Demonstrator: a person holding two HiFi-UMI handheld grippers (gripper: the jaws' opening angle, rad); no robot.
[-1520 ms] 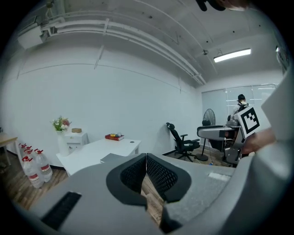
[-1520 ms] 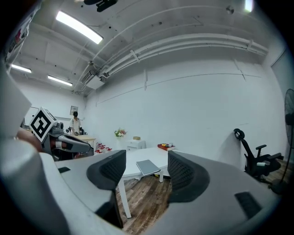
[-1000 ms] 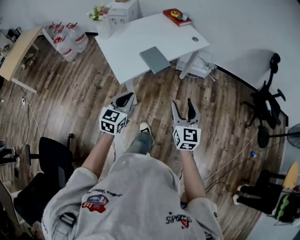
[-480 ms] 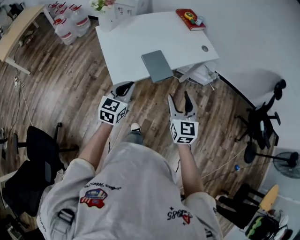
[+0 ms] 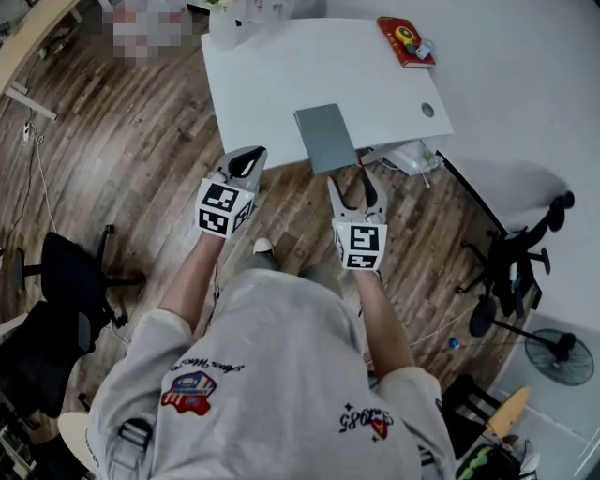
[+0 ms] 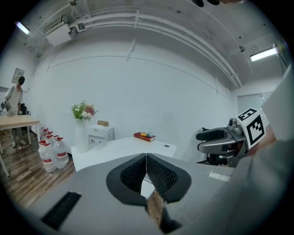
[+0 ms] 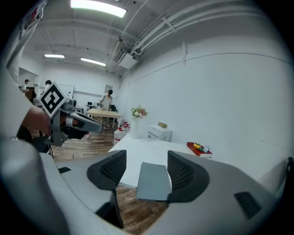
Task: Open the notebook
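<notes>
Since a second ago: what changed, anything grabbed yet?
The person stepped toward the table, bringing both tongs forward: the right tongs, open, now sit just short of the near edge of the notebook; the left tongs, shut, near the table's edge. Nothing gripped. Notebook unchanged: closed, overhanging the edge.

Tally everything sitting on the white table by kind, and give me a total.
notebook: 1
red book: 1
vase of flowers: 1
Total: 3, leaving out the small bits on top of the red book, which are too small to count.
</notes>
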